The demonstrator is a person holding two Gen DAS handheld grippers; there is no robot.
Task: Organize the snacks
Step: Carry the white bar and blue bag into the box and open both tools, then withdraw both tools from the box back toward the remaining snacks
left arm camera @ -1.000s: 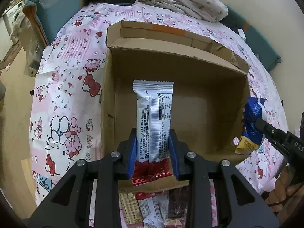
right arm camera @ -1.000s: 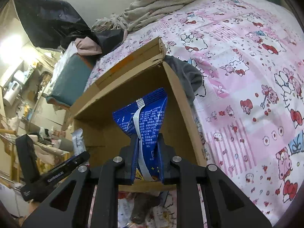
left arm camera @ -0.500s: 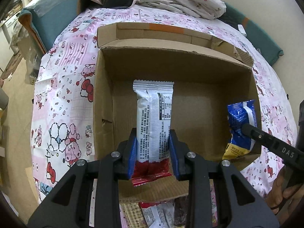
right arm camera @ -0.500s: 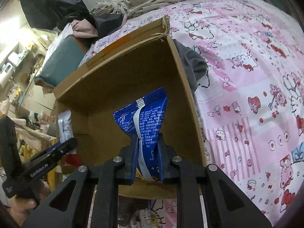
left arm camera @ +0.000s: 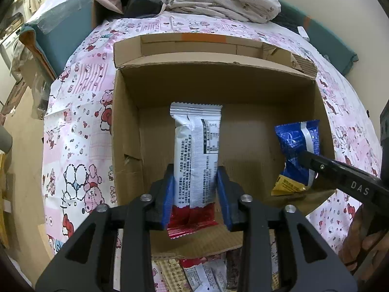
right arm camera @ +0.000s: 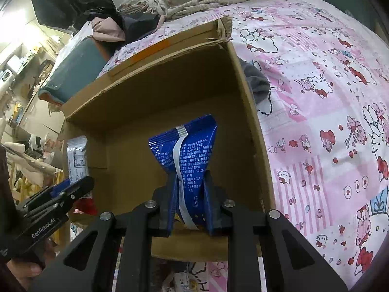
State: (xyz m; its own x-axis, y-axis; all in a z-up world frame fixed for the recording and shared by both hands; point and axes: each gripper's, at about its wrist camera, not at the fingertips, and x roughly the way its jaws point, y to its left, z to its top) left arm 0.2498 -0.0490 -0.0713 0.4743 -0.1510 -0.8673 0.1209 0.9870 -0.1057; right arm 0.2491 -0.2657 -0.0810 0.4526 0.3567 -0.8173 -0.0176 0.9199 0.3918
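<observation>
Snacks: left wrist view, white-and-red snack bar (left arm camera: 196, 155) upright between left tongs (left arm camera: 196, 199), over cardboard box (left arm camera: 126, 131) on bed (left arm camera: 77, 112). Jaws just opening; gap beside right pad, so grip released. Blue snack pouch (left arm camera: 297, 146) hangs in box's right corner, partly hidden by right tongs (left arm camera: 308, 163). Loose snack packets (left arm camera: 201, 275) below box, cut off by frame.

Right wrist view: right tongs clamp pouch waist. Box floor bare where visible.
</observation>
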